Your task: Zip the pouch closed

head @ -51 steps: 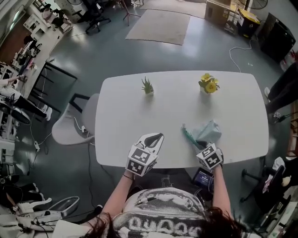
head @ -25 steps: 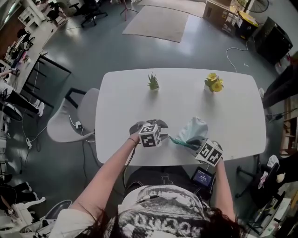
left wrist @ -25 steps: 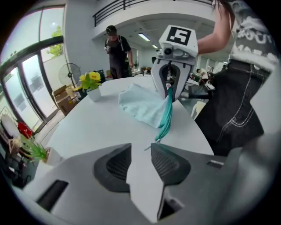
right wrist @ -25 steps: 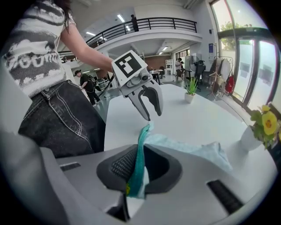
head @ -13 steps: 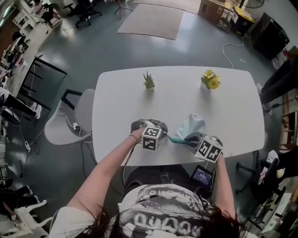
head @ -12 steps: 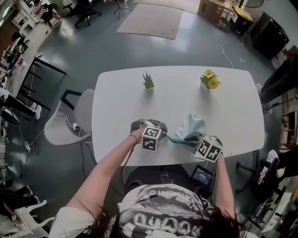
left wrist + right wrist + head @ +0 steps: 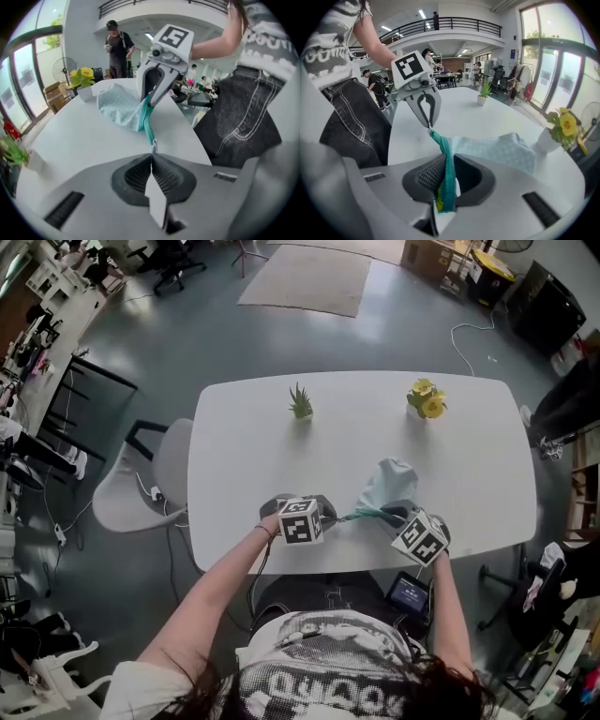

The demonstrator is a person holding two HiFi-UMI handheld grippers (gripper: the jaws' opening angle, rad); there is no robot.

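The left gripper [image 7: 151,158] is clamped on the small metal zipper pull [image 7: 153,148]. The right gripper [image 7: 448,169], jaws just eased slightly wider, pinches the teal zipper tape [image 7: 442,143]. Just beyond, the pale mint fabric pouch [image 7: 386,484] rests on the white table [image 7: 272,432] near its front edge. The tape should stay taut and the pull should be drawn straight along the teeth.

Pale blue patterned pouch [image 7: 389,482], teal zip [image 7: 447,164]
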